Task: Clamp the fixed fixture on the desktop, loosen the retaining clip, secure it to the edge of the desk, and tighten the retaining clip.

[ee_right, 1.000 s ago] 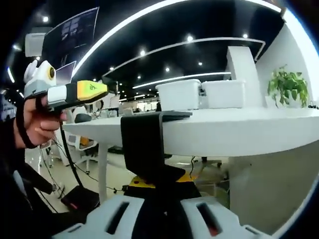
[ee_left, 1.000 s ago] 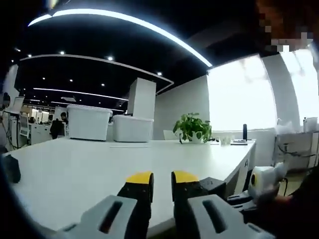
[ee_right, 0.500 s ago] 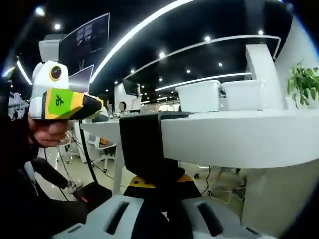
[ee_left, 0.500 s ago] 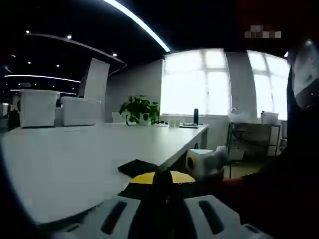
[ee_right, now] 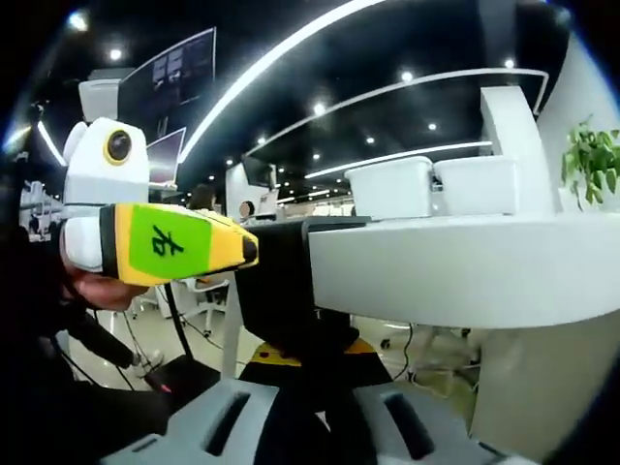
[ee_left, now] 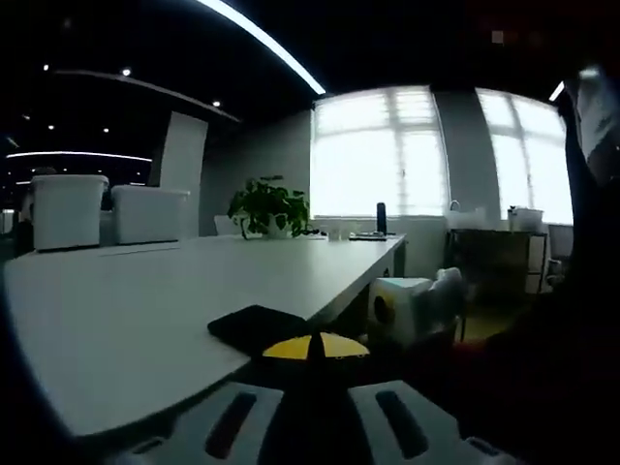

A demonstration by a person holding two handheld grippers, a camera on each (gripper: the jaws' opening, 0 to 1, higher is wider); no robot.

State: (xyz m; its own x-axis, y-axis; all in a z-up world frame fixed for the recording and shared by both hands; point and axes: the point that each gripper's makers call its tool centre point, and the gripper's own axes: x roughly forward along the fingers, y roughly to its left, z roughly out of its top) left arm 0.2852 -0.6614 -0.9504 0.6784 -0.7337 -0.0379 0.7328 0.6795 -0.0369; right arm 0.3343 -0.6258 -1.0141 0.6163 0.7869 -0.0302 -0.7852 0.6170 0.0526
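Right hand-held gripper [ee_right: 308,360] | your jaws pinch fixture [ee_right: 281,291] at 12 o'clock, long axis upright, hooked on bench [ee_right: 465,266] edge | left hand-held gripper [ee_right: 242,250], jaws together and empty, touches it at 10 o'clock.

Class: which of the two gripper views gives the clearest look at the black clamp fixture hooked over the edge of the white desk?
The right gripper view. There the black clamp fixture shows side-on, its top lip over the edge of the white desk and its body hanging below, held in the right gripper. The left gripper view shows its flat top plate on the desktop.
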